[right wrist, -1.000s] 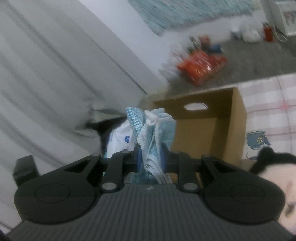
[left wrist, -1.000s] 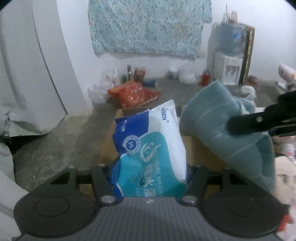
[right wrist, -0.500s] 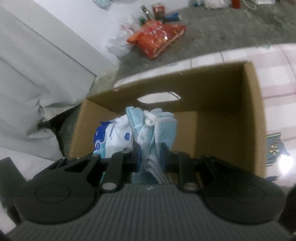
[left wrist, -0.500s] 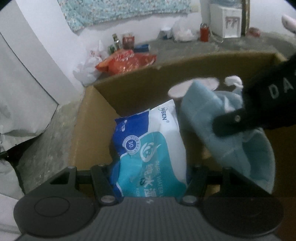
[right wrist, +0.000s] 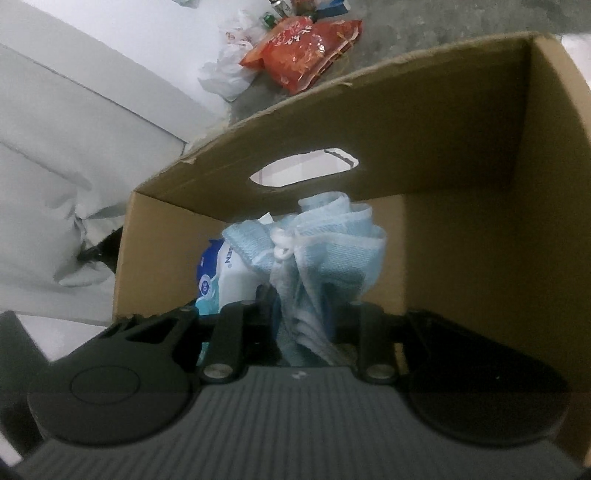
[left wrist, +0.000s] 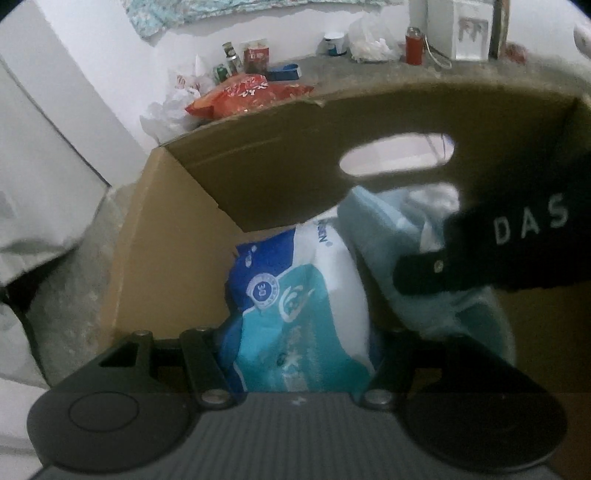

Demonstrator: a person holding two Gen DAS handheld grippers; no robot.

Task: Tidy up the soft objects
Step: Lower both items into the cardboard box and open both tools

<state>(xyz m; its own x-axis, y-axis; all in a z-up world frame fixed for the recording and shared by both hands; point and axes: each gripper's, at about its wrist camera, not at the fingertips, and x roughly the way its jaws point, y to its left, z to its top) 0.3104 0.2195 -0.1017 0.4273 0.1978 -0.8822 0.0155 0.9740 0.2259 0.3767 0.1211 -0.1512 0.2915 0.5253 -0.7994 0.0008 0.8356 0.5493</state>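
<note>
Nearly done for these two: left claw (left wrist: 299, 354) opening around the wet-wipe pack (left wrist: 303, 295) and right claw (right wrist: 306, 325) opening around the blue towel (right wrist: 325, 243), both low inside the cardboard box (right wrist: 480, 184), towel at the pack's three o'clock; release and withdrawal left.

Background only. Concrete floor (left wrist: 332, 77) beyond the box. Red snack bag (left wrist: 247, 94) lies flat on floor near white wall (left wrist: 110, 74); white plastic bag (left wrist: 173, 110) just beside it. Cans and bottles (left wrist: 231, 61) upright against wall. Red canister (left wrist: 413, 50) near white cabinet (left wrist: 458, 29). Patterned cloth (left wrist: 155, 18) hangs on wall. Grey fabric (right wrist: 48, 184) at left.
</note>
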